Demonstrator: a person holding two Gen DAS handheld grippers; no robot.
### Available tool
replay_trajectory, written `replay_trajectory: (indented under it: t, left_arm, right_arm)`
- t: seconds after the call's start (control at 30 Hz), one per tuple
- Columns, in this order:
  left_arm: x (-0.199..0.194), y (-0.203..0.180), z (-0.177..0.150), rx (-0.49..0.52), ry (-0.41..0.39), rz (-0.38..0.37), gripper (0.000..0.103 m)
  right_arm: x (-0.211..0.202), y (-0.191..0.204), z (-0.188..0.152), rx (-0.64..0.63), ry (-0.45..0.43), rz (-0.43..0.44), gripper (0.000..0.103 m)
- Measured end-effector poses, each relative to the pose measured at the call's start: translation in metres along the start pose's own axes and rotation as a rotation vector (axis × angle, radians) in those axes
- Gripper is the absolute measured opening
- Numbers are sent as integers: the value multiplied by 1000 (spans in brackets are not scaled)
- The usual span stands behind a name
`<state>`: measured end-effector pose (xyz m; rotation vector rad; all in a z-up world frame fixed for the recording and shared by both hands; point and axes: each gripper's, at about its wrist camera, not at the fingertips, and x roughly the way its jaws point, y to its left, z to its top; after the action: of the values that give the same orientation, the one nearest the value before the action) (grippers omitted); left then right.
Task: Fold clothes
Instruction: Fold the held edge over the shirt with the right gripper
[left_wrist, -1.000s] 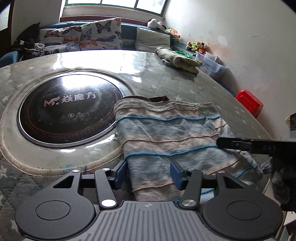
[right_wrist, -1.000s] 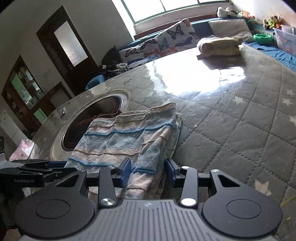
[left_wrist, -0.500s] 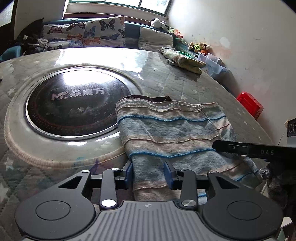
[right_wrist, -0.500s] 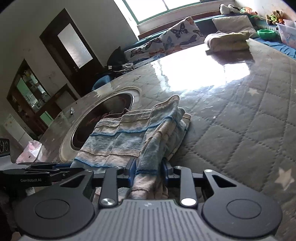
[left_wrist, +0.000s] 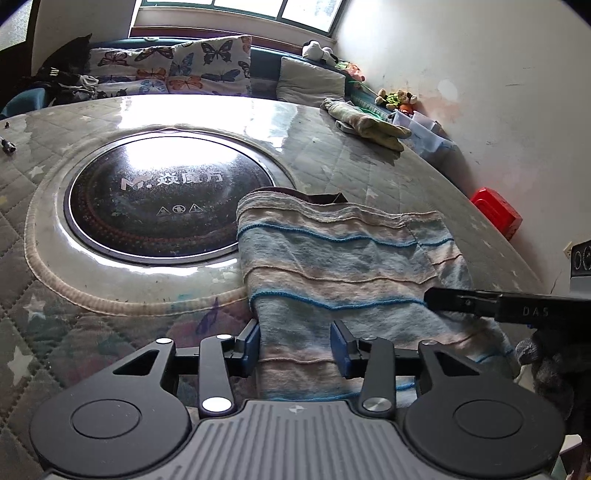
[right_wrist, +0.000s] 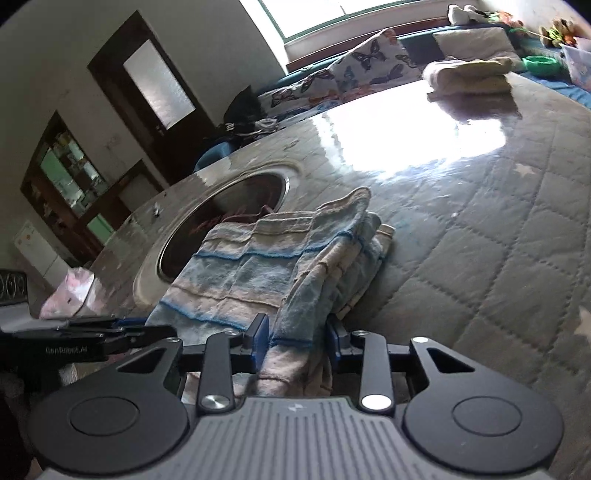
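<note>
I'm clamping the right gripper on the bunched near-right edge of the striped garment. Left gripper is straddling the near-left hem, jaws wider than half a second ago, releasing. Stripes are running across me; garment is stretching away toward the round cooktop.

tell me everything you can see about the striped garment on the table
The striped garment is a soft, knitted-looking cloth in faded blue and beige bands with thin blue lines. It lies folded in layers on the quilted table, its far edge overlapping the round black cooktop. The left gripper straddles its near edge, jaws apart; the right gripper brackets a bunched, raised fold.
</note>
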<state>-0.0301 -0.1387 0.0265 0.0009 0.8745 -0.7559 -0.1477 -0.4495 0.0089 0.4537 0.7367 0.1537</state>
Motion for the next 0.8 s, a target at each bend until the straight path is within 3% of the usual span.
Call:
replay_trajectory:
  t: [0.13,0.37,0.53,0.8]
  left_arm:
    - [-8,6,-6,-13,6,-13,31]
    - [-7,5,-1,-56,28,-26,32]
    - [-8,-14,13,7,-15,-43,15]
    - [-6,-55,55,147,-114,-47,12]
  right_arm:
    - [2,7,-4,-6,24,33,26]
    - [6,18,-3,-11,15,43,19]
    - [-5,14,6,-14,-30,12,17]
    - [-31,8,41,-79,-117,-40,16]
